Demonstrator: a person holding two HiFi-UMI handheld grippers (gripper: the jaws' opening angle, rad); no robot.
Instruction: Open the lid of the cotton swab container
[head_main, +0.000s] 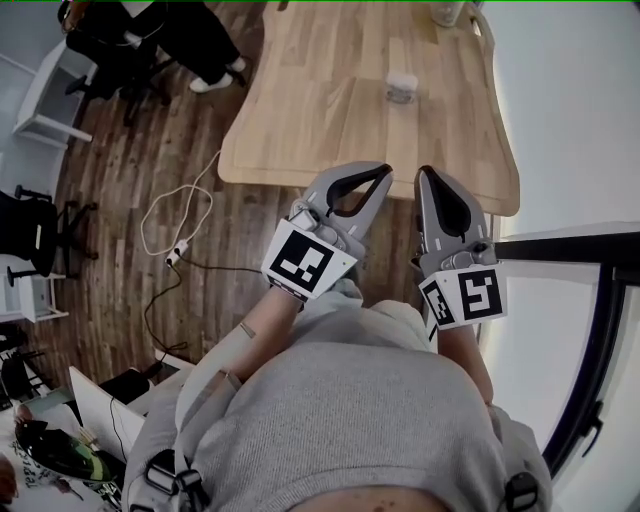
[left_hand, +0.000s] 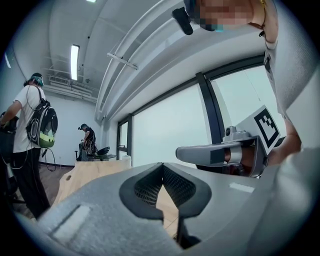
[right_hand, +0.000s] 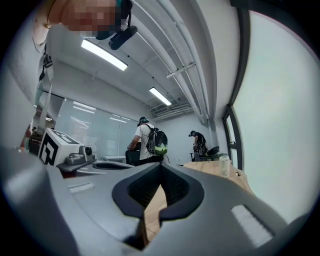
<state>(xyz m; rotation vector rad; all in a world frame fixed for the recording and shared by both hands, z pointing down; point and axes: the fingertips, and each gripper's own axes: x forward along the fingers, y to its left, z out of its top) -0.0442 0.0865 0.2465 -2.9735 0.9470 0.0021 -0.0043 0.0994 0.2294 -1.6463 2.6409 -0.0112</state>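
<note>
The cotton swab container (head_main: 402, 86), a small white box, stands on the wooden table (head_main: 300, 120) toward its far right. Both grippers are held level over the floor, just short of the table's near edge and well away from the container. My left gripper (head_main: 384, 171) is shut with nothing in it; its tips meet in the left gripper view (left_hand: 163, 164). My right gripper (head_main: 425, 172) is beside it, also shut and empty (right_hand: 161, 165). Neither gripper view shows the container. Each gripper appears in the other's view: the right gripper (left_hand: 220, 154), the left gripper (right_hand: 80, 160).
A pale can (head_main: 447, 10) stands at the table's far end, the can (right_hand: 224, 165) also showing in the right gripper view. A white cable (head_main: 170, 215) lies on the floor at left. Office chairs (head_main: 30, 235), a person (left_hand: 27, 150) and a window wall (head_main: 570, 120) surround the table.
</note>
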